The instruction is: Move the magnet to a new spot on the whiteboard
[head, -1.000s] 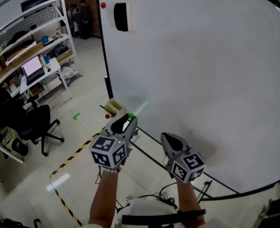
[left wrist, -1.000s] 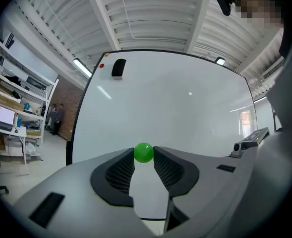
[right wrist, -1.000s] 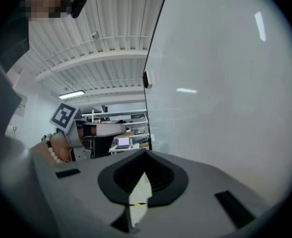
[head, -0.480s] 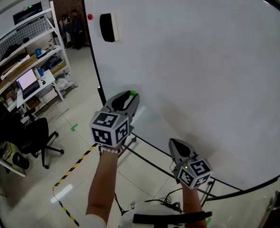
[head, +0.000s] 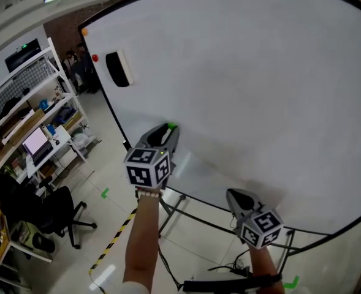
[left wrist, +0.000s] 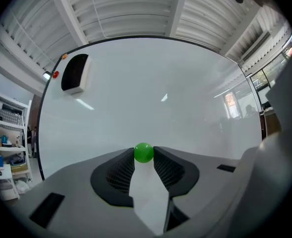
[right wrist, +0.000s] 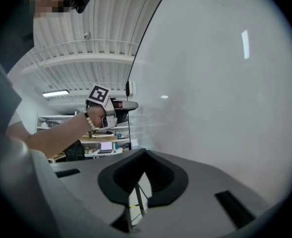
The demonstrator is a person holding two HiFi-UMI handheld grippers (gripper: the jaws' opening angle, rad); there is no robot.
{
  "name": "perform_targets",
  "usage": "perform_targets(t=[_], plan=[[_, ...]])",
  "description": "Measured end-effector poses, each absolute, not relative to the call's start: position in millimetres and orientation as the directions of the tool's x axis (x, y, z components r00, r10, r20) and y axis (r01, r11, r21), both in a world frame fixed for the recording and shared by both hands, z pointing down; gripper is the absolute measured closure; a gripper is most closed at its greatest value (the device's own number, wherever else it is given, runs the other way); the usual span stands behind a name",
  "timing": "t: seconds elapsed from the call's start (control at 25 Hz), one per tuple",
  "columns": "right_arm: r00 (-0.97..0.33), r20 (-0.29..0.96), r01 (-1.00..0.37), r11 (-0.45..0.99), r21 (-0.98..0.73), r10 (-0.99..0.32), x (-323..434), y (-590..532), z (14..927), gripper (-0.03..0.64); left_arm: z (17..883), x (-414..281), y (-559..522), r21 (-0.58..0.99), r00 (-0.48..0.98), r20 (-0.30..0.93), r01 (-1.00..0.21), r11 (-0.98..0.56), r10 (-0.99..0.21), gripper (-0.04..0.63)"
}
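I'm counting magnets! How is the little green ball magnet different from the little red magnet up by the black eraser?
The small green ball magnet is pinched between the left gripper's jaws. The small red round magnet sticks to the white whiteboard by itself. The green one is lower down near the board's left edge, while the red one sits high up, beside the black eraser. Both are small and round.
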State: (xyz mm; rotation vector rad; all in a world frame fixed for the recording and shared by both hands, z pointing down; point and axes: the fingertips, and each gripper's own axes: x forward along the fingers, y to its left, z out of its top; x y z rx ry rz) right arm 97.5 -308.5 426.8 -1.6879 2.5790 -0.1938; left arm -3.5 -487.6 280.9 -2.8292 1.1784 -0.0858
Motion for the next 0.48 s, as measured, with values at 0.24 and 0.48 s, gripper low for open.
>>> perform_targets(t=[0.24, 0.48], plan=[[-0.385, 0.021, -0.915, 0.378, -0.144, -0.923, 109, -312, 426, 0.607, 281, 7, -504, -0.099, 0.702, 0.042, -0.705, -0.702, -0.711, 0.475], [-0.371, 0.023, -0.921, 0.365, -0.137, -0.928, 114, -311, 419, 0.607, 279, 9, -502, -0.118, 0.696, 0.042, -0.709, -0.695, -0.717, 0.474]])
